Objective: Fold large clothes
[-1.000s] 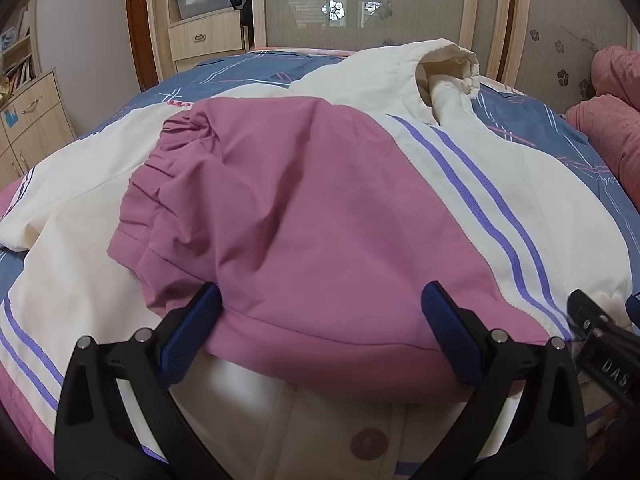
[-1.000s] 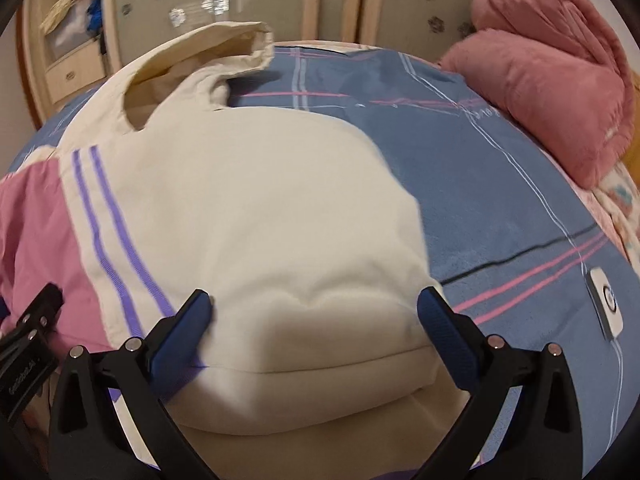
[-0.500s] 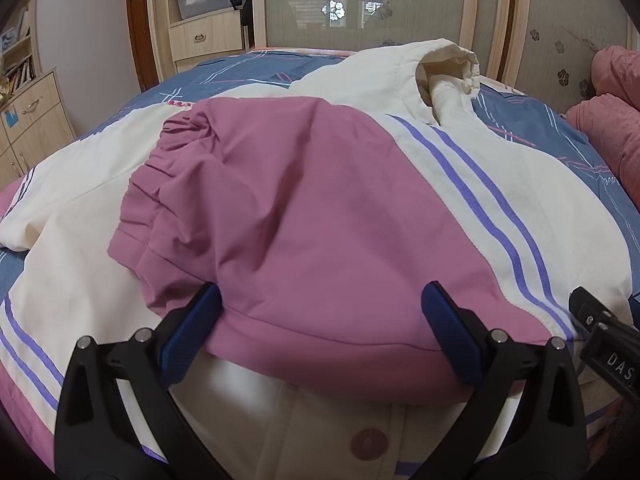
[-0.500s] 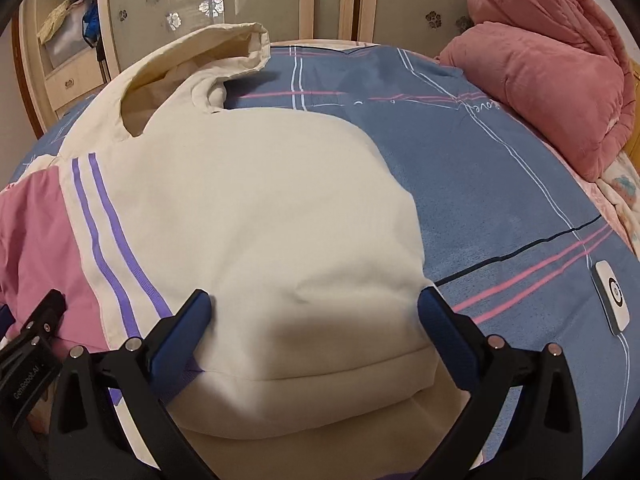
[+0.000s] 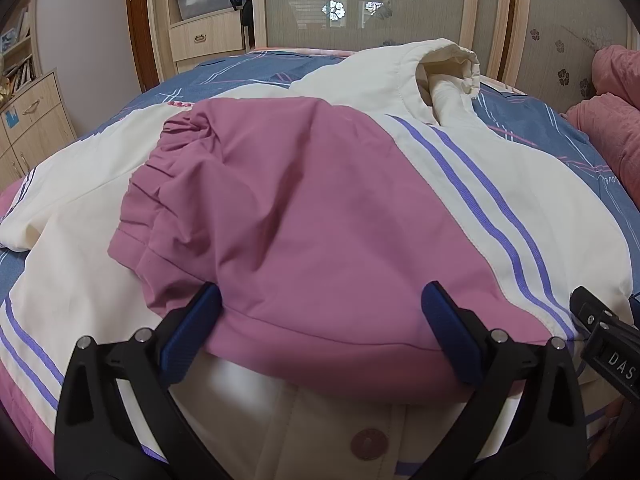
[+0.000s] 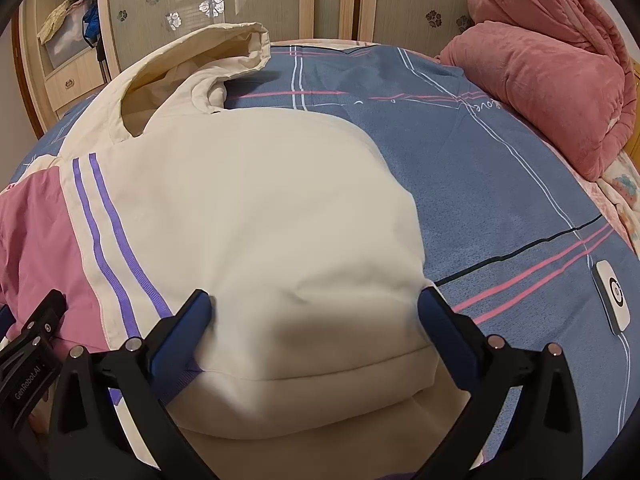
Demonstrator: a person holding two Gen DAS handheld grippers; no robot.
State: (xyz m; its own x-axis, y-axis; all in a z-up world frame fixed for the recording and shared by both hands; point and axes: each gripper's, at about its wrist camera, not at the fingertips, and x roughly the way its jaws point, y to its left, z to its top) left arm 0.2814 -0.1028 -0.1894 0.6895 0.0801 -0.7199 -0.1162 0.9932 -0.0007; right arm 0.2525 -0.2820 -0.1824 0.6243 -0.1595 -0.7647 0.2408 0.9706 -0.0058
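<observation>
A cream hooded jacket (image 5: 540, 208) with purple stripes lies spread on the bed, its pink sleeve (image 5: 300, 208) folded across the body. The hood (image 5: 444, 64) points to the far side. My left gripper (image 5: 320, 296) is open, its blue pads wide apart on either side of the sleeve's near fold. My right gripper (image 6: 314, 298) is open too, its pads flanking the near edge of the cream shoulder part (image 6: 260, 200). The hood (image 6: 200, 64) lies beyond it. Each gripper shows at the edge of the other's view: the right one (image 5: 604, 340), the left one (image 6: 32, 352).
The blue striped bedsheet (image 6: 500, 160) lies bare to the right of the jacket. A rolled pink quilt (image 6: 552, 80) sits at the far right, and a small white device (image 6: 614, 302) near the right edge. A wardrobe (image 5: 360, 0) and drawers (image 5: 32, 120) stand beyond the bed.
The right wrist view has shifted slightly, so the jacket and hood sit a little further right in it. The left gripper and sleeve have stayed put.
</observation>
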